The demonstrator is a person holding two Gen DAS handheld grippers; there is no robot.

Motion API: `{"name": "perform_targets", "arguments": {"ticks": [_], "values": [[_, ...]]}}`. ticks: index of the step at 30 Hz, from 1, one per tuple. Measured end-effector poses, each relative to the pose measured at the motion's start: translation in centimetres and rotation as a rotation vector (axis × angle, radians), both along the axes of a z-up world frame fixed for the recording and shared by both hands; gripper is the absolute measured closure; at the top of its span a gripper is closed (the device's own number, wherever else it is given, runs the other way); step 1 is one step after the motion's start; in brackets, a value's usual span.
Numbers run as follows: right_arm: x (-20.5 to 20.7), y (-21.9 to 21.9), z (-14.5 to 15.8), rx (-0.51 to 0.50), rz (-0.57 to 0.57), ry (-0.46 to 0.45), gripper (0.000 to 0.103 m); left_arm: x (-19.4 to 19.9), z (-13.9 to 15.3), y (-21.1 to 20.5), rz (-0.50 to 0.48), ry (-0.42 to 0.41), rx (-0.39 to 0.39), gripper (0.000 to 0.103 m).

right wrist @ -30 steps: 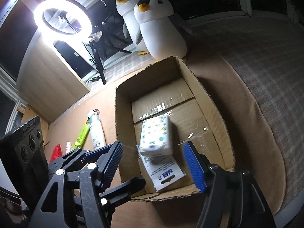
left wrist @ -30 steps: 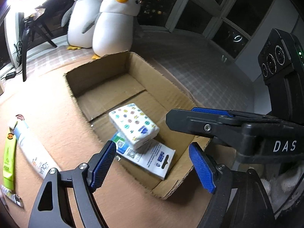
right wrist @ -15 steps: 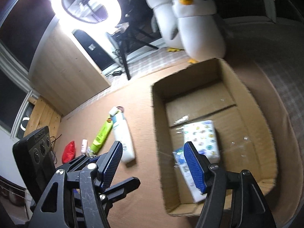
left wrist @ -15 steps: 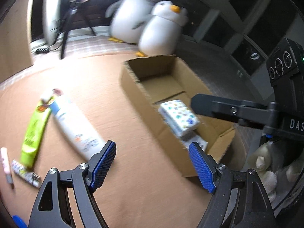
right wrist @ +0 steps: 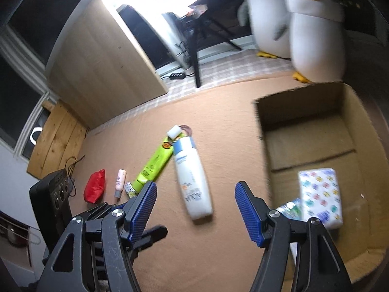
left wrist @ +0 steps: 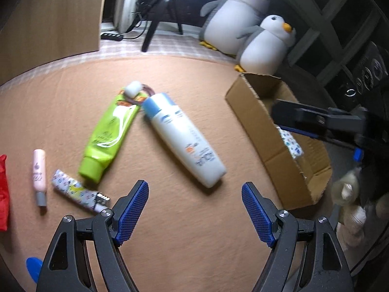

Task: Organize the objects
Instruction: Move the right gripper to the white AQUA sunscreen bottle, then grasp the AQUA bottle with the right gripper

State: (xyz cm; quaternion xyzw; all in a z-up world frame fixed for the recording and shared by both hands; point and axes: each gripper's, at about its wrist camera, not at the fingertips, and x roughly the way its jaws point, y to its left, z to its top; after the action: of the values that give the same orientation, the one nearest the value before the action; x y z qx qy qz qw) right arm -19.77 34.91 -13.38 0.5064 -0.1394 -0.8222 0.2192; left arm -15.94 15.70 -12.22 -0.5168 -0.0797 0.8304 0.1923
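Left gripper (left wrist: 194, 205): jaws wide, held nothing
Right gripper (right wrist: 195, 205): jaws wide, held nothing
White plastic bottle (left wrist: 182, 137): lay beside lime-green tube (left wrist: 109, 133)
Brown cardboard box (right wrist: 269, 146): contained patterned tissue pack (right wrist: 321, 197)

2 plush penguins (left wrist: 265, 46); 1 cardboard box (left wrist: 257, 119) holding 2 packets (right wrist: 321, 194); 1 white bottle (left wrist: 182, 138); 1 green tube (left wrist: 109, 133); 1 pink tube (left wrist: 39, 172); 1 patterned tube (left wrist: 77, 192); 1 red pouch (right wrist: 95, 189); 2 grippers (left wrist: 194, 209).
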Motion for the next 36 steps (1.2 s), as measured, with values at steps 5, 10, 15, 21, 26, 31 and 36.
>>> {"name": "perform_targets", "arguments": {"ticks": [5, 10, 15, 21, 26, 31, 36], "values": [[-2.3, -3.2, -2.2, 0.025, 0.023, -0.055, 0.04, -0.4, -0.6, -1.1, 0.021, -0.008, 0.01, 0.021], [-4.5, -5.0, -4.9, 0.023, 0.02, -0.131, 0.04, -2.5, -1.8, -1.3, 0.051, -0.028, 0.041, 0.022], [-5.8, -5.6, -6.4, 0.029, 0.021, -0.173, 0.04, -4.4, -2.8, -0.6, 0.042, -0.031, 0.048, 0.022], [-6.8, -5.8, -7.6, 0.01, 0.023, -0.225, 0.046, -5.8, -4.6, 0.2, 0.018, -0.077, 0.068, 0.028], [-6.9, -6.1, -8.1, 0.011, 0.04, -0.243, 0.058, -6.4, -5.2, 0.2, 0.015, -0.099, 0.126, 0.04], [-6.6, -6.1, -8.5, 0.009, 0.047, -0.26, 0.066, -6.5, -5.3, 0.4, -0.007, -0.116, 0.144, 0.056], [-5.5, -6.1, -8.6, 0.017, 0.049, -0.252, 0.067, -5.6, -5.2, 0.5, -0.015, -0.108, 0.127, 0.056]]}}
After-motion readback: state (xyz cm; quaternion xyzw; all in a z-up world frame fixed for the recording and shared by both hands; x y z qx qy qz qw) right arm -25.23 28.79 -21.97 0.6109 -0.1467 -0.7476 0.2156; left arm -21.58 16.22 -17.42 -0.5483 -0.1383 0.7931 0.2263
